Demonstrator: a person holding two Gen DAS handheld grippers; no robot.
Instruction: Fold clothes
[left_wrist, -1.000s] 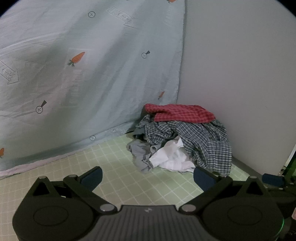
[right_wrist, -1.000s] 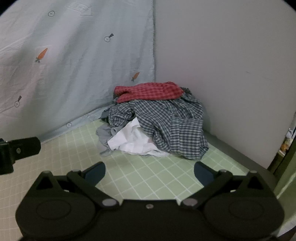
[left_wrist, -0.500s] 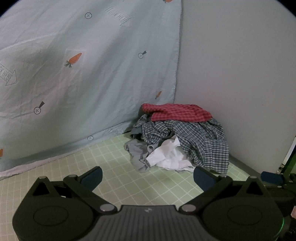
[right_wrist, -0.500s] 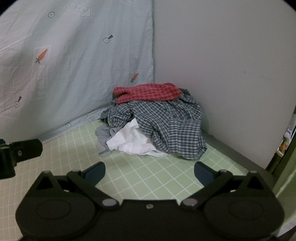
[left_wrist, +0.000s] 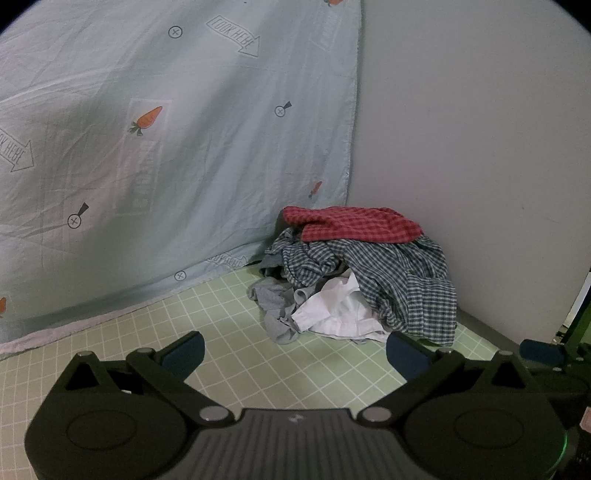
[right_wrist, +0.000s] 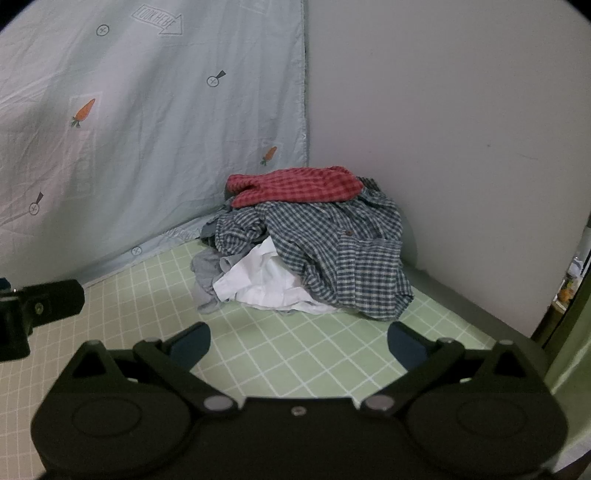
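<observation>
A pile of clothes lies in the far corner of the green checked table: a red checked garment (left_wrist: 351, 223) (right_wrist: 295, 184) on top, a blue plaid shirt (left_wrist: 402, 280) (right_wrist: 347, 258) under it, a white garment (left_wrist: 340, 314) (right_wrist: 262, 282) and a grey one (left_wrist: 275, 306) (right_wrist: 203, 275) at the front. My left gripper (left_wrist: 295, 350) is open and empty, short of the pile. My right gripper (right_wrist: 299, 341) is open and empty, also short of the pile.
A pale blue sheet with carrot prints (left_wrist: 147, 147) (right_wrist: 129, 129) hangs behind the table on the left. A grey wall (left_wrist: 480, 129) stands on the right. The table edge (right_wrist: 480, 306) runs along the right. The left gripper's finger shows in the right wrist view (right_wrist: 40, 301).
Both grippers have drawn back and tilted a little, so the pile sits slightly smaller and lower in both views. The clothes have not moved.
</observation>
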